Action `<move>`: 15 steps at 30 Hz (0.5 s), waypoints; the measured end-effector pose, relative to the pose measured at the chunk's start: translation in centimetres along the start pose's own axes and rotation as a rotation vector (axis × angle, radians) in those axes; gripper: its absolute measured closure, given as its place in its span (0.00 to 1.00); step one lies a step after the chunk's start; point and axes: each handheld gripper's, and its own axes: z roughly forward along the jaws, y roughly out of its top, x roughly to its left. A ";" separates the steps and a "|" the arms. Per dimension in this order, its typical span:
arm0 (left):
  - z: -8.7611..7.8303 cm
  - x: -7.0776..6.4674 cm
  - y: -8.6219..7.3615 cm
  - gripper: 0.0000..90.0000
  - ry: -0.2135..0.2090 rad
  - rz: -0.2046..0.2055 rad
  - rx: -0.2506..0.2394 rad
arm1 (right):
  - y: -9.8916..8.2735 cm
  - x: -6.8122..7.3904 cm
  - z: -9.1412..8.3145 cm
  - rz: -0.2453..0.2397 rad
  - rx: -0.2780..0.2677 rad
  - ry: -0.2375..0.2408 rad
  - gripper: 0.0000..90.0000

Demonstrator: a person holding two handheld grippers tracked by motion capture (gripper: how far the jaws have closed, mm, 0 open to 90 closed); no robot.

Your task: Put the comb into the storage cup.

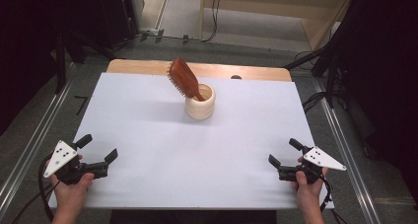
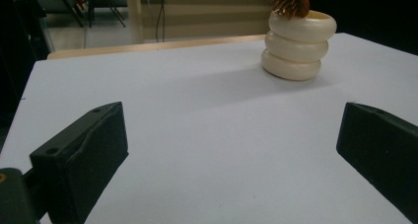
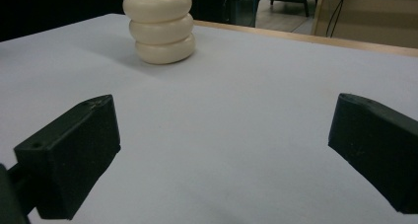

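both hand-held grippers are sitting nearest, the left hand-held gripper point(image 1: 97, 151) and right hand-held gripper point(image 1: 283, 152) spread open and empty, well short of the cream ringed cup point(image 1: 200, 105). beyond them the wooden hairbrush point(image 1: 184, 79) is leaning in that cup, head out. judging by the lean, pulling it sideways is risking tipping the cup on the table point(image 1: 148, 135).

Black tongs point(image 1: 98, 148); grey dotted three-cornered plates point(image 1: 59, 157); trailing black cables point(image 1: 41, 184).
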 end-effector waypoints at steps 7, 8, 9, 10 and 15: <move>-0.6 0.5 -0.4 0.00 0.001 0.004 0.017 | 0.0 -0.1 -0.1 -0.002 -0.004 -0.005 0.00; -0.7 0.6 -0.5 0.00 0.002 0.002 0.020 | 0.0 -0.1 -0.1 0.002 -0.005 -0.005 0.00; -0.7 0.7 -0.5 0.00 0.004 -0.001 0.020 | 0.0 -0.1 -0.1 0.007 -0.003 -0.006 0.00; -0.9 0.8 -0.6 0.00 0.004 0.002 0.022 | 0.0 -0.1 -0.1 0.005 -0.004 -0.007 0.00; -1.4 1.2 -0.8 0.00 0.018 0.004 0.017 | -0.1 -0.2 -0.2 0.007 -0.003 -0.010 0.00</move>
